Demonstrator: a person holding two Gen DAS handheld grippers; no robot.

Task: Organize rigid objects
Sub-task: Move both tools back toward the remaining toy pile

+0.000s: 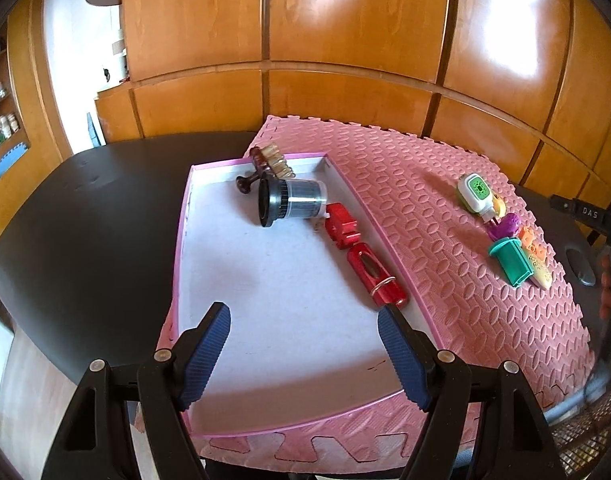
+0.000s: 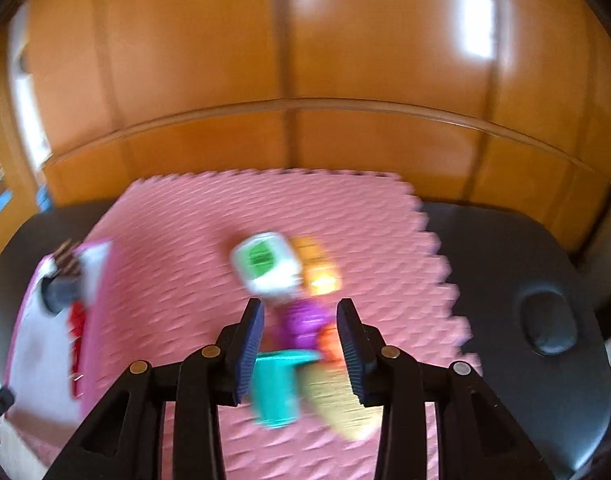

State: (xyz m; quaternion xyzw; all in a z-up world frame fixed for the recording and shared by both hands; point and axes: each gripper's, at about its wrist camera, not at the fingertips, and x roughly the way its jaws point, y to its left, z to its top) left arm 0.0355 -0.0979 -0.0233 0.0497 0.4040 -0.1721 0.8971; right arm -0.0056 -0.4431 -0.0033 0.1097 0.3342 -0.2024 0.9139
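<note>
left fingers [image 1: 209,344] apart, empty | tray [image 1: 193,216]: two red pieces [image 1: 343,226]

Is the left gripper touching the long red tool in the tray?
Cannot tell. In the left wrist view the left gripper hangs open over the tray, and one fingertip overlaps the end of the long red tool, hiding any gap.

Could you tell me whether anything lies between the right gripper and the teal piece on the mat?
Nothing visible does. The right gripper hangs open above the teal piece; the purple toy lies just beyond it.
</note>
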